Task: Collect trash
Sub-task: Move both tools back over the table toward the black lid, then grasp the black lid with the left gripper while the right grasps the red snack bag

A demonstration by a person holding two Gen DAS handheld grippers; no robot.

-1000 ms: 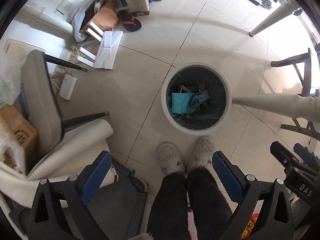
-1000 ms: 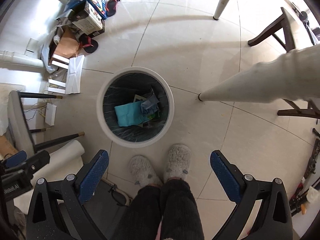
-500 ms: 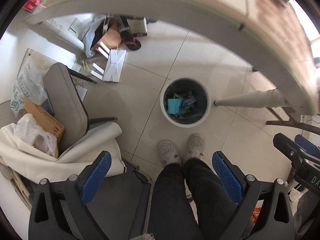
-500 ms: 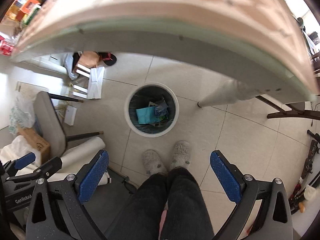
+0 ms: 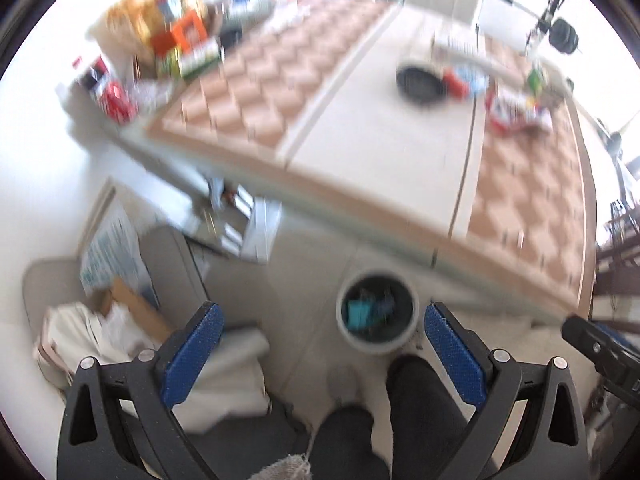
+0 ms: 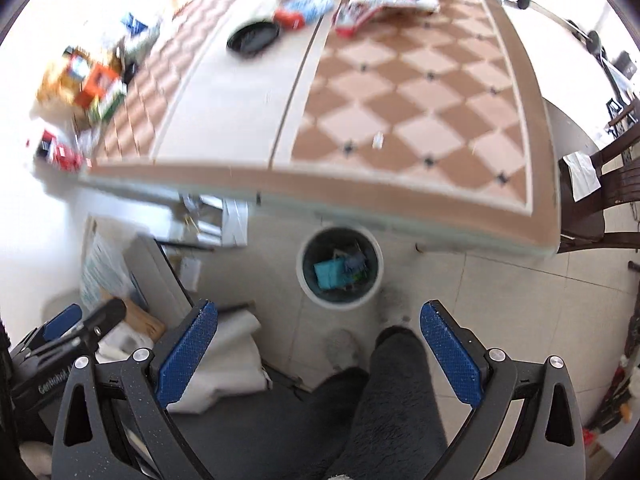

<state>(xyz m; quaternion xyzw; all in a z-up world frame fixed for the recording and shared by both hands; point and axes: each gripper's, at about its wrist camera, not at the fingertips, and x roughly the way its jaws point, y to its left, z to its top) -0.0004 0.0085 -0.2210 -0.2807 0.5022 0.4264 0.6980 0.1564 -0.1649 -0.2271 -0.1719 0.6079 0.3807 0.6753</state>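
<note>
A white round trash bin with a dark liner stands on the floor under the table edge; it also shows in the right wrist view. A teal wrapper and other scraps lie inside. My left gripper is open and empty, high above the floor. My right gripper is open and empty too. On the checkered table lie a black dish, a red packet and colourful wrappers. The views are blurred.
A grey chair draped with white cloth and a cardboard box stands at the left. Boxes and snacks crowd the table's left end. A dark wooden chair stands at the right. The person's legs are below.
Both grippers have risen from close above the bin to above table height. The tabletop and its items have come into view. The bin looks smaller and farther away.
</note>
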